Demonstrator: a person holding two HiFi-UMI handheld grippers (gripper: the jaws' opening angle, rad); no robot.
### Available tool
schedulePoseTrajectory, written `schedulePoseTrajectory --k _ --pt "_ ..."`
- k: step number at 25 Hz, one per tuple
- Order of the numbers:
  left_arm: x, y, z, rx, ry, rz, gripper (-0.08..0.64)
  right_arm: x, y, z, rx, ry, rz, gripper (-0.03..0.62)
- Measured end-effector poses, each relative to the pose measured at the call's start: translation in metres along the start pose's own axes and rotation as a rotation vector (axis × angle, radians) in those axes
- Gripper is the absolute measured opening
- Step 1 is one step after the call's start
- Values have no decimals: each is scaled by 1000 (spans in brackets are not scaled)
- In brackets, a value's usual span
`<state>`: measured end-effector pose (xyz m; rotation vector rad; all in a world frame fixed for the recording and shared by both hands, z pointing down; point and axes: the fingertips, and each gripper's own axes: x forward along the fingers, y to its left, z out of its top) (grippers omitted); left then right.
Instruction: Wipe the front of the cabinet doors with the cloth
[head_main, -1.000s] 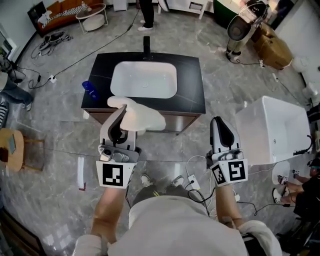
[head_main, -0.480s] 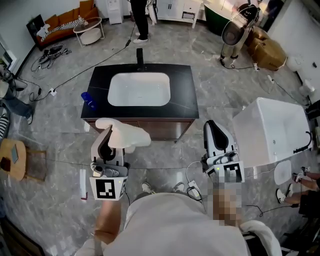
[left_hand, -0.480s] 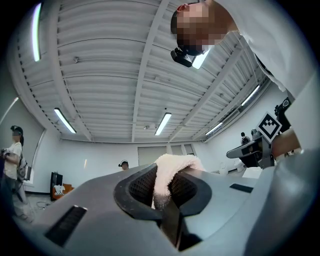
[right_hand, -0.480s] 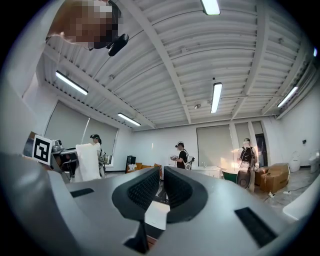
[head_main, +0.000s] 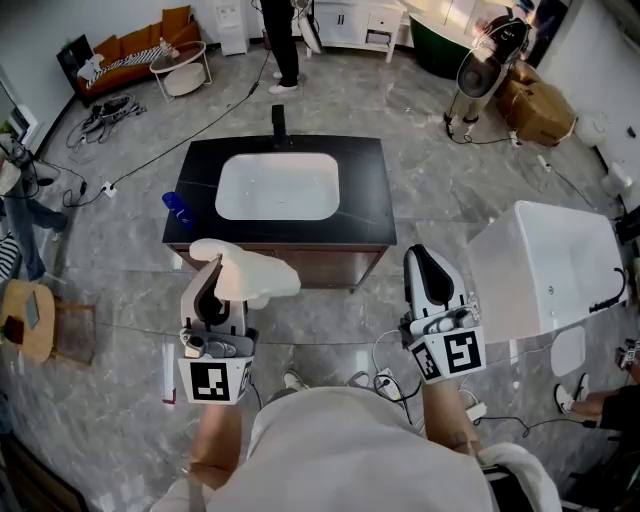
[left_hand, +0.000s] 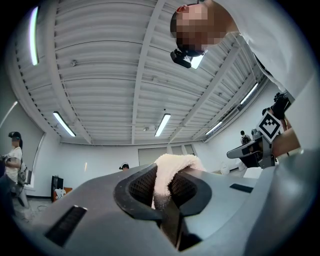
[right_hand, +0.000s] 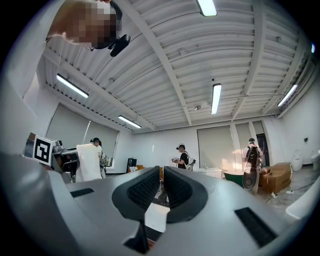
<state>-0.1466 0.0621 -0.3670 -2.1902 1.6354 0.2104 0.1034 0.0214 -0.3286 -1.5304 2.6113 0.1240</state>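
The cabinet (head_main: 318, 262) is a vanity with a black top, a white sink (head_main: 277, 186) and brown front doors, seen from above in the head view. My left gripper (head_main: 212, 272) is shut on a white cloth (head_main: 250, 272), which hangs in front of the cabinet's left front edge. In the left gripper view the cloth (left_hand: 172, 169) is pinched between the jaws of the left gripper (left_hand: 161, 189) and folds over their tips. My right gripper (head_main: 425, 258) is shut with nothing in it, to the right of the cabinet's front corner. The right gripper view shows the right gripper (right_hand: 161, 188) with its pads nearly touching.
A blue object (head_main: 180, 204) sits on the top's left edge and a black faucet (head_main: 278, 124) stands behind the sink. A white tub (head_main: 545, 262) is at the right. Cables and a power strip (head_main: 385, 381) lie by my feet. A wooden stool (head_main: 30, 318) is at the left.
Both grippers have drawn back toward my body and lower in view. The cloth has come off the cabinet's top edge and now hangs before its front. My head has shifted back.
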Motion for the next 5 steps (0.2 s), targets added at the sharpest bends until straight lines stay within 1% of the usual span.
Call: schedulePoseTrajectory --k 5 --pt "1 -1 -3 1 10 6 52 2 -4 1 -4 -7 1 54"
